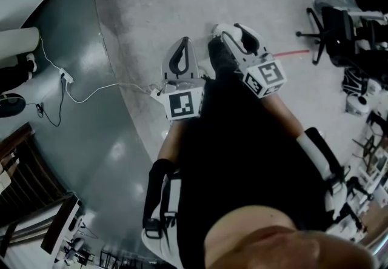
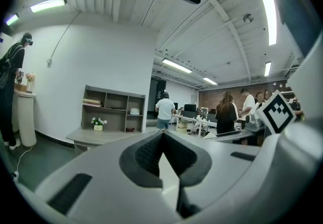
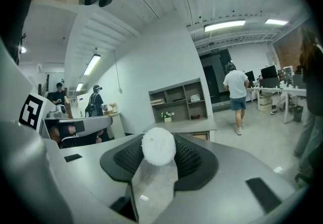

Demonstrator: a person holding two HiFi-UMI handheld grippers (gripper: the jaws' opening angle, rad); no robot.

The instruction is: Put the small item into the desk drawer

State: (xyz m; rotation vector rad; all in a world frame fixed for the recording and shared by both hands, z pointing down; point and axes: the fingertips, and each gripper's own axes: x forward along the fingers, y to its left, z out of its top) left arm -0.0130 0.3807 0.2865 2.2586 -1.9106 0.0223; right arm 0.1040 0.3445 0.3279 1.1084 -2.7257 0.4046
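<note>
Slippage is the worry: the fluffy white ball is pinched only at the tips of the right tongs, and being soft it could squirm free if the grip slackens. The left tongs are clenched on nothing. Both reach forward side by side, nearly level, toward the counter well ahead, under its shelf unit

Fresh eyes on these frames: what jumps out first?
A white fluffy ball is pinched in the right tongs, dead centre of the right gripper view. The left tongs are closed on nothing. Ahead of both, a grey desk with an open shelf unit on top stands against the white wall.
</note>
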